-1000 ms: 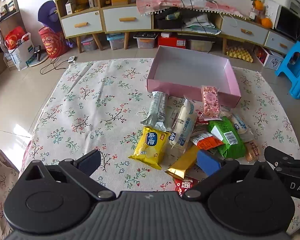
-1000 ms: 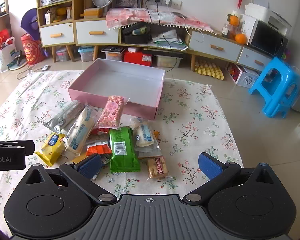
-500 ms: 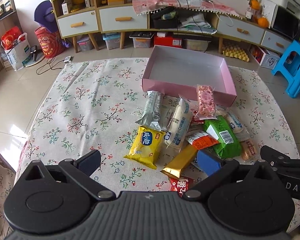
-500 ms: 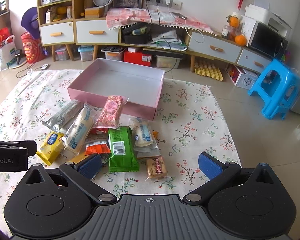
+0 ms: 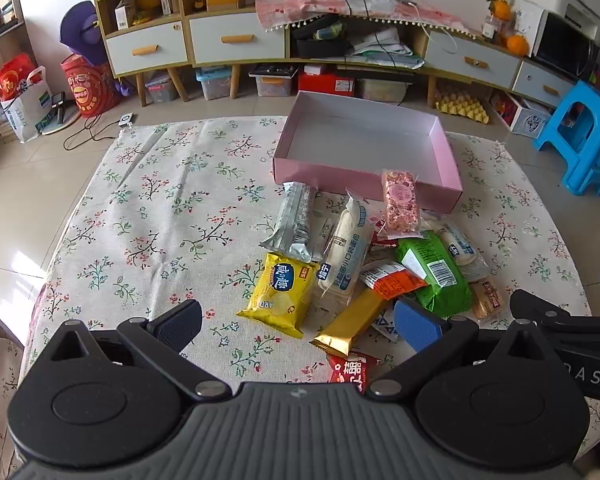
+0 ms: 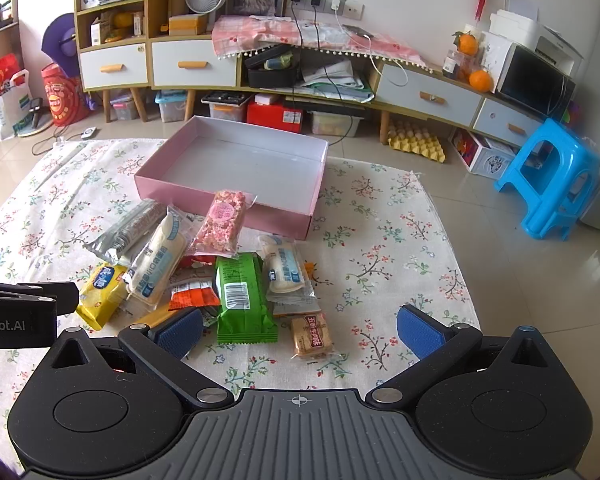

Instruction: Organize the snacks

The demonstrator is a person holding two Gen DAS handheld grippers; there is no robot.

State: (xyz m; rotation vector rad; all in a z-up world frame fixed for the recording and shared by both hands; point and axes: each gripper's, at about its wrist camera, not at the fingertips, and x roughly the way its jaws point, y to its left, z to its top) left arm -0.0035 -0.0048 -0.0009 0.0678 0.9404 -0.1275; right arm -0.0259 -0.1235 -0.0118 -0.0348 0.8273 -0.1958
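A pile of wrapped snacks lies on a floral cloth in front of an empty pink box (image 5: 324, 178) (image 6: 216, 200). In it are a yellow pack (image 5: 279, 294) (image 6: 100, 292), a silver bar (image 5: 294, 222), a long white-blue pack (image 5: 346, 254) (image 6: 160, 260), a pink bar (image 5: 400, 202) (image 6: 222, 222) leaning on the box wall, a green pack (image 5: 432, 272) (image 6: 242, 296), a gold bar (image 5: 350, 322) and a small tan pack (image 6: 312, 336). My left gripper (image 5: 298, 322) hovers open above the near side of the pile. My right gripper (image 6: 300, 330) is open too, over the green and tan packs.
The floral cloth (image 5: 160, 216) spreads wide to the left of the snacks. A low cabinet (image 6: 196, 64) with drawers lines the far wall. A blue plastic stool (image 6: 548, 184) stands on the tiled floor at right. Bags (image 5: 24, 96) sit at far left.
Both views have shifted slightly; the pile and box sit a little further up the left wrist view. Both grippers stay open and no snack has moved.
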